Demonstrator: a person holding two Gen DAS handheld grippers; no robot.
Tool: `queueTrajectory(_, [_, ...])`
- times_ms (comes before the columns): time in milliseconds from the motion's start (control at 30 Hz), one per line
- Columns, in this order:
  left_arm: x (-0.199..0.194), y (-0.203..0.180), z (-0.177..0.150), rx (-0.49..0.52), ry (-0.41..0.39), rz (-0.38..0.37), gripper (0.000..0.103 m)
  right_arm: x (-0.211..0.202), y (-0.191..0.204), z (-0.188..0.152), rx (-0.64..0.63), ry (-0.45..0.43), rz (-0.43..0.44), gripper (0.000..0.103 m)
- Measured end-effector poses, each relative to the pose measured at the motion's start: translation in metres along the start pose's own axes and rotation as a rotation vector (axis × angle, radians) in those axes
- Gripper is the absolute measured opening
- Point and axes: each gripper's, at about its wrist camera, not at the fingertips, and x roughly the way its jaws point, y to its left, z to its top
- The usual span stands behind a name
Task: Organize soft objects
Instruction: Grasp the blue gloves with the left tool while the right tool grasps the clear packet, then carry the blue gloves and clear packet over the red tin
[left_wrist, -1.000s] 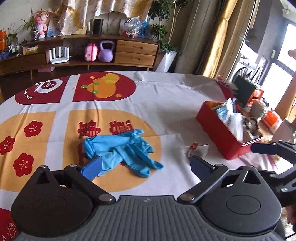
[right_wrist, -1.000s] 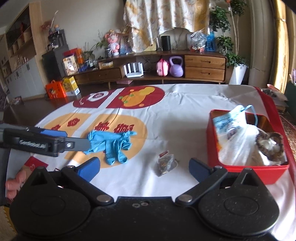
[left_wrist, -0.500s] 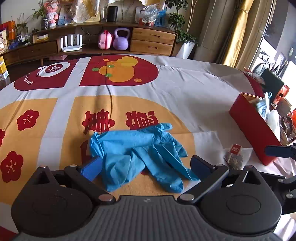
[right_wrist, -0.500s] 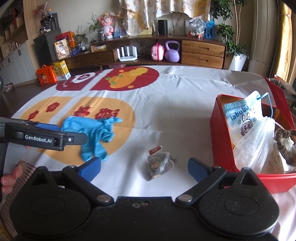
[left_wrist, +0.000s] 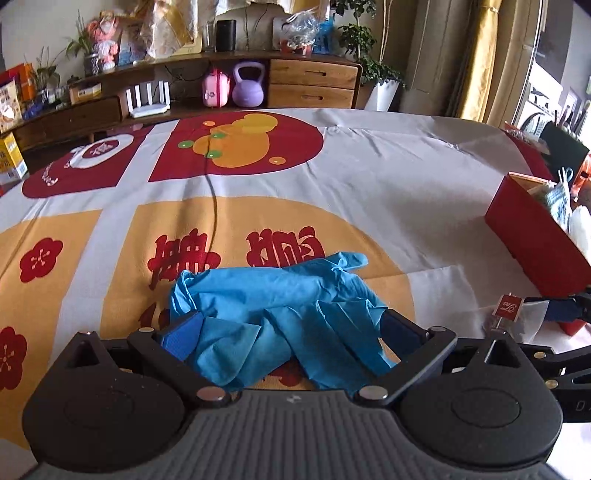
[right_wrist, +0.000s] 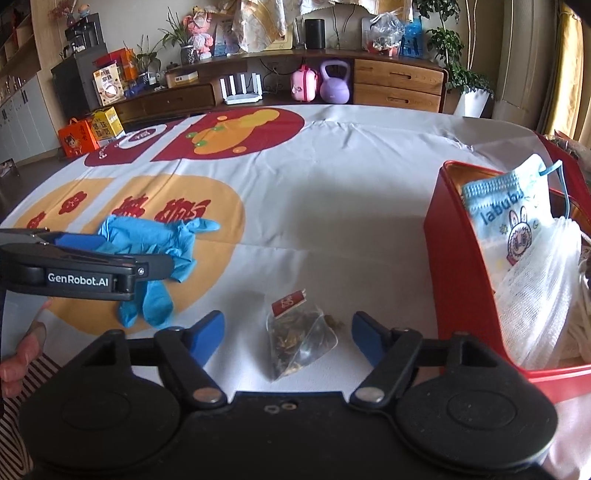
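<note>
Presently the blue gloves (left_wrist: 280, 306) lie crumpled, fingers splayed toward 5 o'clock, on the printed tablecloth (left_wrist: 388, 192) between the spread, non-pressing jaws of the left gripper (left_wrist: 291, 332). Right gripper (right_wrist: 288, 332), jaws just narrowing yet clear, straddles a tea bag (right_wrist: 299, 332); red box (right_wrist: 454, 266) at 3 o'clock.

Black gripper (right_wrist: 288, 330), 2 blue fingertips (right_wrist: 207, 332); striped sleeve (right_wrist: 14, 424).
</note>
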Motion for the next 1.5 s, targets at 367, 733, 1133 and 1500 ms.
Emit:
queueTrajectory(367, [0.000,-0.017,-0.002,0.096,-0.039,0.051,0.063,0.000,0.010,-0.005,-0.075,-0.011,-0.026,0.042])
queueTrajectory(733, [-0.006,-0.028,0.000,0.111,-0.020,0.010,0.021,-0.008,0.011,-0.005,-0.086,-0.025,-0.030,0.016])
queueTrajectory(1133, [-0.026,-0.040,-0.004,0.101,0.005,-0.042,0.016,-0.037,-0.005,-0.009,0.011,-0.038,0.010,0.015])
queueTrajectory(1500, [-0.064,-0.064,-0.009,0.114,-0.003,-0.087,0.016,-0.084,-0.017,-0.015,0.048,-0.077,0.038,0.015])
